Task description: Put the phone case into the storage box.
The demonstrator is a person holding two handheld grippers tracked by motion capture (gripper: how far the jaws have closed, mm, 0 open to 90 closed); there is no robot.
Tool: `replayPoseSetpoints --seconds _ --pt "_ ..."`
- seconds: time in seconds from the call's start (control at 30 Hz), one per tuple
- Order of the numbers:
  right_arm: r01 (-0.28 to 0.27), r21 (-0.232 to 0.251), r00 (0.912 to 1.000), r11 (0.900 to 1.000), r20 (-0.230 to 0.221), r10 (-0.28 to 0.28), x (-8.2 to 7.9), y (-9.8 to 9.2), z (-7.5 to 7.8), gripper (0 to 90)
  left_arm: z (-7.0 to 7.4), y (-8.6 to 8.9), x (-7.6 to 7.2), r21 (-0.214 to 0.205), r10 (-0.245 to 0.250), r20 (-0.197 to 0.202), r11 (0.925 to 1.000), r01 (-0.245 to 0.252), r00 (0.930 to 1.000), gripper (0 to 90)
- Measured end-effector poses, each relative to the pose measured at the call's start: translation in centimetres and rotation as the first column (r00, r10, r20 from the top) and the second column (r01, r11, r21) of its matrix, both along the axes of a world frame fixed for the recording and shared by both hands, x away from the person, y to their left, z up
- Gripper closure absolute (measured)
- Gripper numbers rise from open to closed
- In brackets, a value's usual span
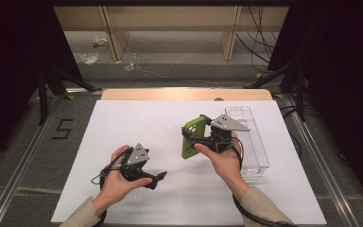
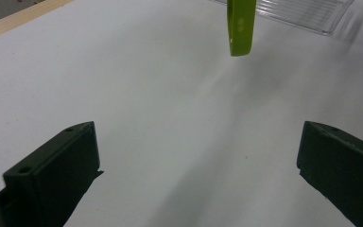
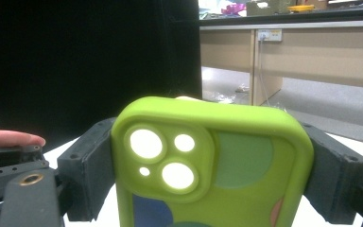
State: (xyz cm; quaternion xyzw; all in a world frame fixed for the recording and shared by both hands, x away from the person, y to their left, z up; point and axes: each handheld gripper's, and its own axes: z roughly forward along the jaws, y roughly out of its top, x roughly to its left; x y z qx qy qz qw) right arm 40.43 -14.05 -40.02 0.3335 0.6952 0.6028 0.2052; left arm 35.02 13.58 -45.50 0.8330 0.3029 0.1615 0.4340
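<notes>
- The right gripper point(image 1: 194, 137) is held up off the white surface point(image 1: 137, 123), right of centre in the high view, its 2 black fingers point(image 3: 87, 175) pinching a green phone case point(image 1: 192, 136) by its long sides.
- In the right gripper view the phone case point(image 3: 246, 165) stands between the fingers with its back toward the camera: 3 round camera cutouts sit in a raised corner block, and darker green, blue and orange patches mark the back.
- The case is lifted clear of the surface and stands roughly upright, its camera end uppermost in the high view.
- A clear plastic tray point(image 1: 253, 142) lies on the surface just behind and to the right of the right hand point(image 1: 224, 163); whether anything lies in it is hard to tell from here.
- The left gripper point(image 1: 159, 177) rests low near the front of the surface, well apart from the case, held in the left hand point(image 1: 116, 182).
- In the left gripper view its 2 fingers point(image 2: 56, 175) are spread wide with bare white surface between them, gripping nothing.
- Farther off in that view the phone case point(image 2: 240, 26) hangs edge-on, with the ribbed edge of the clear plastic tray point(image 2: 302, 9) behind it.
- A wooden edge point(image 1: 184, 93) borders the far side of the surface.
</notes>
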Motion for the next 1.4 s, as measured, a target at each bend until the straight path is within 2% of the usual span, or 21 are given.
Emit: replayPoseSetpoints --seconds 0.57,0.97,1.4 --pt "-0.005 -0.018 1.0000 0.9998 -0.003 0.005 0.2 -0.5 0.2 17.0 -0.6 1.3 -0.4 0.017 0.018 0.006 0.9997 -0.018 0.9998 0.0" --pt "-0.054 -0.079 0.9984 0.9954 -0.023 0.052 0.6 -1.2 0.5 17.1 -0.9 2.3 -0.5 0.034 0.037 0.008 0.9987 -0.037 0.9993 0.0" --pt "-0.056 -0.083 0.9983 0.9950 -0.020 0.055 0.8 -2.1 1.1 17.0 -1.1 2.8 -0.5 0.041 0.049 0.007 0.9979 -0.049 0.9988 0.0"
